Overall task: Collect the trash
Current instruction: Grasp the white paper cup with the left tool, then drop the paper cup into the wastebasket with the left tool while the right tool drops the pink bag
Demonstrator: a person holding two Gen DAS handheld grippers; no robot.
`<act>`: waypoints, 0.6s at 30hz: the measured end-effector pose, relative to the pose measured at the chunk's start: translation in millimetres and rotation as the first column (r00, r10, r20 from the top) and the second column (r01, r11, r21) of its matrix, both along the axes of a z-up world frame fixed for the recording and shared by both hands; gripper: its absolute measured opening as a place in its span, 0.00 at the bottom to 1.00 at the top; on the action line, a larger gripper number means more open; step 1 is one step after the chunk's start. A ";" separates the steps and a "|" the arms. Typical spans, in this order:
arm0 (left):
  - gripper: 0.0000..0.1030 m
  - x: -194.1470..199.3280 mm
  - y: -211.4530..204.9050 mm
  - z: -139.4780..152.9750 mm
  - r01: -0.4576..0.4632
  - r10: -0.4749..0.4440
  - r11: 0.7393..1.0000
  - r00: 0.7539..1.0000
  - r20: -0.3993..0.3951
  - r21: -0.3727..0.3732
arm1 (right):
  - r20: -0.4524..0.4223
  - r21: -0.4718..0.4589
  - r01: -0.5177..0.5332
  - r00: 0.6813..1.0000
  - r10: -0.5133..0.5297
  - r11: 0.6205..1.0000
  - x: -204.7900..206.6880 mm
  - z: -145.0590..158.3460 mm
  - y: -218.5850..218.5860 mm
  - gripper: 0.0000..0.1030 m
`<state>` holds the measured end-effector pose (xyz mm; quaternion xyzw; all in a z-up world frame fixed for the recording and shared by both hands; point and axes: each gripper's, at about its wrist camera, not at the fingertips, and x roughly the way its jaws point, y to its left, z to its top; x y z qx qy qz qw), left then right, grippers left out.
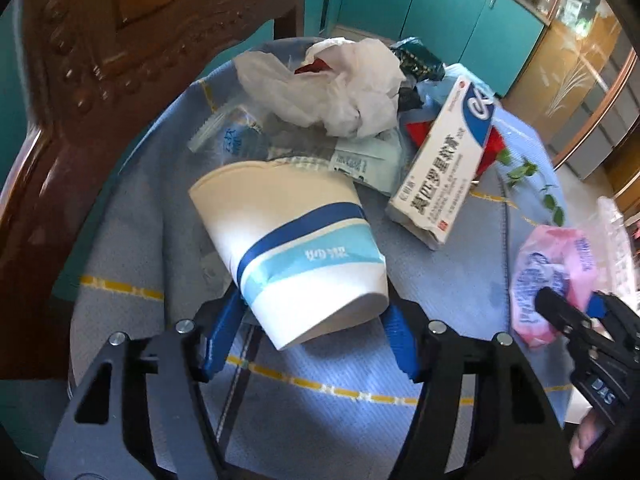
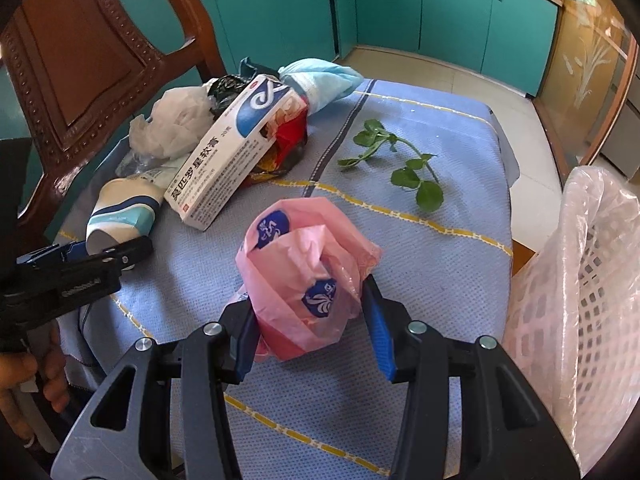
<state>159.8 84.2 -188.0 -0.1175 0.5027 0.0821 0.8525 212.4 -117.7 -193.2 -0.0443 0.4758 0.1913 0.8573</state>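
Left wrist view: left gripper (image 1: 312,332) pinched the base of a paper cup (image 1: 296,256), blue pads touching both sides; cup lay tilted on the table (image 1: 360,384), mouth toward the pile. Behind it: crumpled tissue (image 1: 340,88), ointment box (image 1: 440,160), flattened bottle (image 1: 236,140). At the right edge, right gripper (image 1: 576,312) met the pink wrapper (image 1: 556,276).

Right wrist view: right gripper (image 2: 308,320) pinched the pink wrapper (image 2: 304,272) just above the cloth. Green sprig (image 2: 400,160) lay beyond; lined white basket (image 2: 580,300) stood at right. Left gripper (image 2: 108,252) touched the cup (image 2: 124,216) beside the box (image 2: 236,144)
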 end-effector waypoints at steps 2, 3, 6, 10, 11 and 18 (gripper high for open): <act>0.63 -6.3 1.3 2.6 0.006 -0.006 1.000 1.000 0.015 -0.002 | 0.009 0.000 -0.009 1.000 0.009 1.000 -1.2 2.3 1.3 0.45; 0.63 -12.6 2.0 5.7 0.012 -0.012 1.000 1.000 0.028 -0.007 | 0.012 0.002 -0.011 1.000 0.011 1.000 -2.0 3.3 1.0 0.45; 0.62 -28.2 1.2 17.5 0.032 -0.032 0.999 0.998 0.062 0.003 | 0.022 0.008 -0.018 1.000 0.018 1.000 -5.1 7.2 0.8 0.45; 0.62 -50.8 -11.0 44.3 0.073 -0.080 0.996 0.988 0.133 0.060 | 0.028 0.018 -0.014 1.000 0.013 1.000 -6.9 10.7 -2.8 0.45; 0.62 -55.5 -15.3 50.6 0.077 -0.087 0.995 0.985 0.146 0.068 | 0.030 0.020 -0.011 0.999 0.010 1.000 -7.4 11.4 -3.9 0.45; 0.62 -66.1 -39.6 91.6 0.125 -0.164 0.979 0.951 0.264 0.159 | 0.058 0.041 0.000 0.998 -0.002 0.999 -12.2 19.3 -7.4 0.45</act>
